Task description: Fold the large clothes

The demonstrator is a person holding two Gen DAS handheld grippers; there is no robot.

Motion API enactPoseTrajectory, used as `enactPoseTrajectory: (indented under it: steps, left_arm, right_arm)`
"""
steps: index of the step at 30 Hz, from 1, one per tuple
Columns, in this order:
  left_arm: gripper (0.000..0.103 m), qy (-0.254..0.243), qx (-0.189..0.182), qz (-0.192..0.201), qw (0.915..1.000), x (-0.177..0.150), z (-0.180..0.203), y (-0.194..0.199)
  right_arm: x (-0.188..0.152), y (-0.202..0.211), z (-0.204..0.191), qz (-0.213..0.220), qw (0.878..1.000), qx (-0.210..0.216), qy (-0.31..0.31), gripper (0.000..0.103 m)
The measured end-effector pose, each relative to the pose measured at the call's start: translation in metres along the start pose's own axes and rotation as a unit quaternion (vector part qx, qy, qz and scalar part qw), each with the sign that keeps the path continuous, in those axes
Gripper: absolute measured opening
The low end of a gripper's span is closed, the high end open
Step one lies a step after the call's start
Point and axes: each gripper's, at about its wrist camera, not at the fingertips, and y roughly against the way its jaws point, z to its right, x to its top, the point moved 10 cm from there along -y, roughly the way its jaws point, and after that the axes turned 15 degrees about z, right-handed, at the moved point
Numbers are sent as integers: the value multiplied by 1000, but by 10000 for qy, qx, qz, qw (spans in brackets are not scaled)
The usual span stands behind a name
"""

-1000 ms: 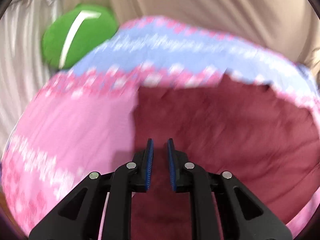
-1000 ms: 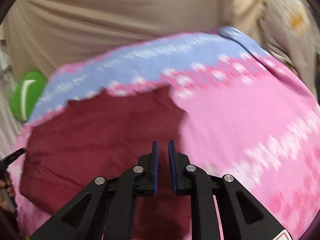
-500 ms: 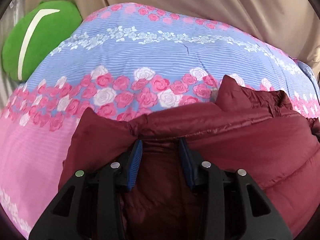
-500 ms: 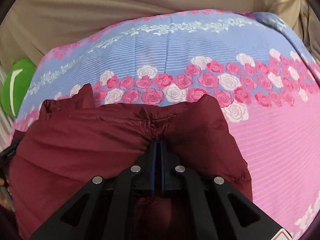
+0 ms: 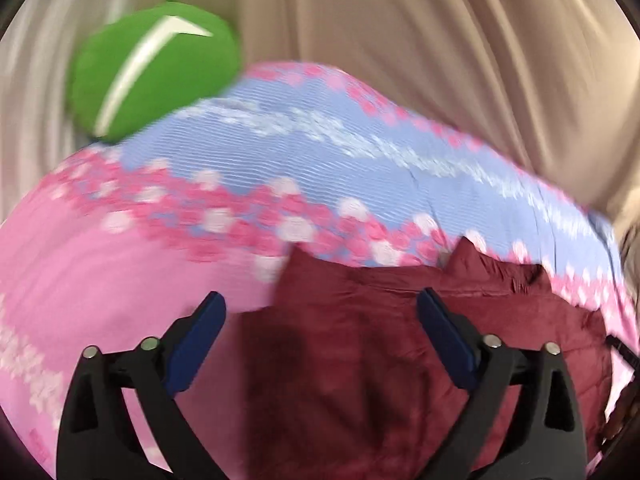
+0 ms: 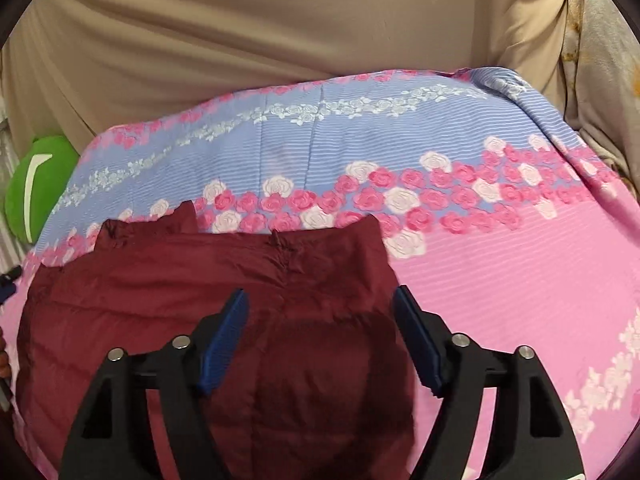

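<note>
A fold is judged just released: the maroon jacket (image 6: pixel 224 280) lies below both opening, empty grippers, left gripper (image 5: pixel 320 312) and right gripper (image 6: pixel 320 312). A fresh edge must be gripped next.

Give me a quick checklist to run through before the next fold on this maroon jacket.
1. Left gripper free of fabric: ok, fingers opening, nothing between them.
2. Right gripper free of fabric: ok, fingers opening, nothing pinched.
3. Maroon jacket lying on the floral bedspread: ok.
4. Jacket's far edge even: not ok, two corners poke up.
5. Green cushion apart from the jacket: ok.
6. Jacket's near edge squared: cannot tell, hidden below the grippers.
</note>
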Motion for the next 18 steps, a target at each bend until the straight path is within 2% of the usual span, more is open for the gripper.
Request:
enactPoseTrajectory:
  steps: [2, 5, 6, 7, 8, 9, 10, 11, 12, 14, 16, 18]
  left_arm:
    - [97, 225, -66, -430, 9988, -18, -20, -3]
    - [96, 566, -313, -1121, 9916, -56, -26, -21]
    - [96, 619, -409, -1256, 9893, -65, -23, -25]
    - [96, 481, -369, -1090, 9922, -65, -19, -25]
    - [91, 226, -485, -979, 9938, -63, -9, -25]
    - [85, 108, -679, -1015, 9925, -64, 2, -28]
    - [69, 51, -790, -1070, 9911, -66, 10, -31]
    - [56, -59, -850, -1095, 9903, -65, 21, -37]
    - [49, -133, -908, -1087, 9898, -64, 26, -40]
    - [27, -392, -921, -940, 9905, -53, 40, -46]
    - [23, -571, -849, -728, 9921, -39, 48, -52]
    - [23, -591, -804, -725, 9924, -35, 55, -65]
  right_arm:
    - [-12, -6, 9, -272, 9996, -41, -24, 75]
    - [-32, -27, 15, -706, 9960, 143, -534, 76]
    - [-34, -32, 14, -764, 9941, 239, -735, 76]
    - [-35, -35, 13, -805, 9927, 285, -852, 72]
    - [-35, -38, 11, -838, 9915, 341, -940, 67]
    - [-34, -40, 7, -858, 9905, 429, -982, 51]
    - [-31, -40, 2, -837, 9901, 534, -990, 32]
    - [-28, -39, -2, -787, 9904, 564, -986, 25]
    - [-25, -37, -6, -720, 9913, 550, -958, 17]
    - [-10, -29, -8, -416, 9945, 404, -872, 13]
    - [5, -21, -5, -110, 9948, 334, -960, 11]
    - [12, -23, 1, -30, 9952, 270, -940, 12]
